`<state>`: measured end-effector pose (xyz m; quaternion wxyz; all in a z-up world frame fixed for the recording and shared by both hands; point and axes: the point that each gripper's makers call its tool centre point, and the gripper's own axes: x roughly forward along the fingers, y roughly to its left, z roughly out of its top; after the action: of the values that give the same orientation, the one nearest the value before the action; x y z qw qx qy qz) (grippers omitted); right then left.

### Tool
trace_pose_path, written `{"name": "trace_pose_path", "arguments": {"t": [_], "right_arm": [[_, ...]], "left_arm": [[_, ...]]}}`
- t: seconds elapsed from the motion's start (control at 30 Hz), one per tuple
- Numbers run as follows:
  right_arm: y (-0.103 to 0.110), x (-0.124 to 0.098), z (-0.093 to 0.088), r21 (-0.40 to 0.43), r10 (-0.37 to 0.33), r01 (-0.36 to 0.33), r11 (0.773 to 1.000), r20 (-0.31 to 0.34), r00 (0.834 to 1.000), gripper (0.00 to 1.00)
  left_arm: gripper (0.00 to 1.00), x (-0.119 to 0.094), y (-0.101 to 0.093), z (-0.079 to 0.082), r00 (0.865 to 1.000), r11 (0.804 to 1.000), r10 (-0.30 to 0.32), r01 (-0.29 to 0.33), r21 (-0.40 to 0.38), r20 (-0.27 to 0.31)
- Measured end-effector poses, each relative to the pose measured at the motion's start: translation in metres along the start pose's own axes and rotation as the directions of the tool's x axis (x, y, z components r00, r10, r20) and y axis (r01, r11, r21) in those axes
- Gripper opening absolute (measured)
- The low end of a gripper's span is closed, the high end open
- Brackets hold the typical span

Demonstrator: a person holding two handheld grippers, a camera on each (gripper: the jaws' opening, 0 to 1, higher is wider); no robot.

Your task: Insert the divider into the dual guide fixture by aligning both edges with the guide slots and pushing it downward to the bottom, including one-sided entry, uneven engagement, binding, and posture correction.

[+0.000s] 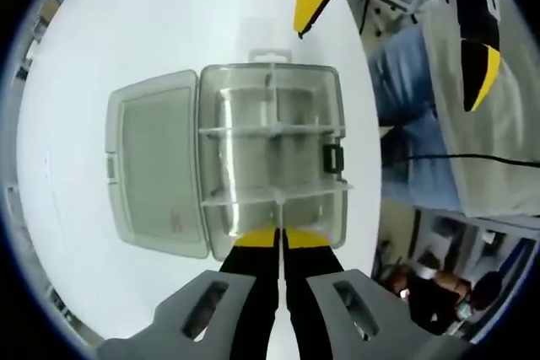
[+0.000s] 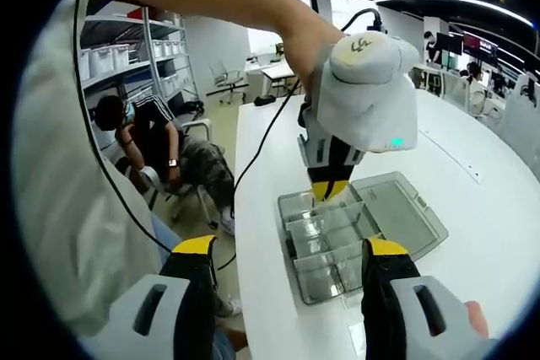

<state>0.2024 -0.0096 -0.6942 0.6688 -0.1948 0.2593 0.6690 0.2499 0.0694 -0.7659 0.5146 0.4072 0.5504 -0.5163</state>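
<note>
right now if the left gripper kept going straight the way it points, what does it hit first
Probably the clear compartment box. The left gripper is shut, its yellow tips at the box's near wall, apparently over a divider. Depth is unclear, so contact may already exist.

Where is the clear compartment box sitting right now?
In the right gripper view, the clear box lies open on the white table, directly under the left gripper.

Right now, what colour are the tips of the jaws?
Yellow tips on black, best in the right gripper view.
</note>
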Motion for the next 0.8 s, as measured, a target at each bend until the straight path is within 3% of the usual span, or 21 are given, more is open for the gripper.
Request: {"name": "trace_pose_path", "arguments": {"t": [0.4, 0.8], "right_arm": [[0.0047, 0.0049, -0.0026, 0.008, 0.017, -0.017, 1.0, -0.003, 1.0, 0.66], [0.0058, 0.0101, -0.0009, 0.009, 0.029, -0.029, 1.0, -0.001, 1.0, 0.66]], "left_arm": [[0.0, 0.0037, -0.0012, -0.004, 1.0, 0.999, 0.01, -0.01, 0.046, -0.01], [0.0, 0.0012, 0.0, -0.0026, 1.0, 1.0, 0.008, -0.009, 0.029, 0.011]]}}
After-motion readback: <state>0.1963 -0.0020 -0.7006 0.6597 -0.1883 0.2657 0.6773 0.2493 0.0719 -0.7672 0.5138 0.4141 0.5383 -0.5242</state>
